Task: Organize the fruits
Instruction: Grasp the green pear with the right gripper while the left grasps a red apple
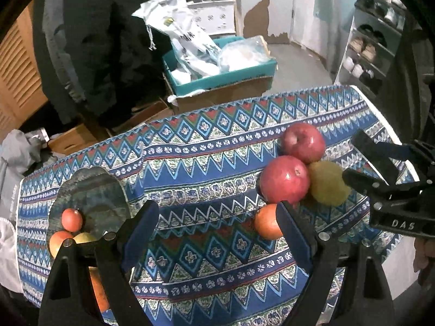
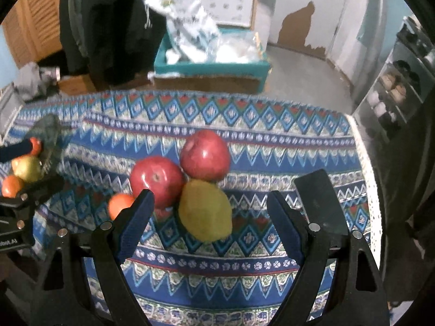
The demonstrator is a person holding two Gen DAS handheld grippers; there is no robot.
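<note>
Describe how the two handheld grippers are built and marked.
The left gripper and the right gripper match: curved black plastic arms, blue ribbed pads on the fingers, silver round pins near the joints. The right one's side bears white letters "DAS" in the left wrist view. No cables show.

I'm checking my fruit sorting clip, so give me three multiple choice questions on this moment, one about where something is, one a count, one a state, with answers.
1. Where does the yellow pear lie?
A. on the glass plate
B. on the patterned cloth beside the red apples
C. in the teal box

2. How many red apples sit in the cluster on the cloth?
A. one
B. two
C. four

3. How is the right gripper?
A. open, gripping nothing
B. shut on an apple
C. shut on the plate

Answers: B, it touches both apples on the patterned cloth; B, two show; A, its fingers flank the pear without pressing it.
</note>
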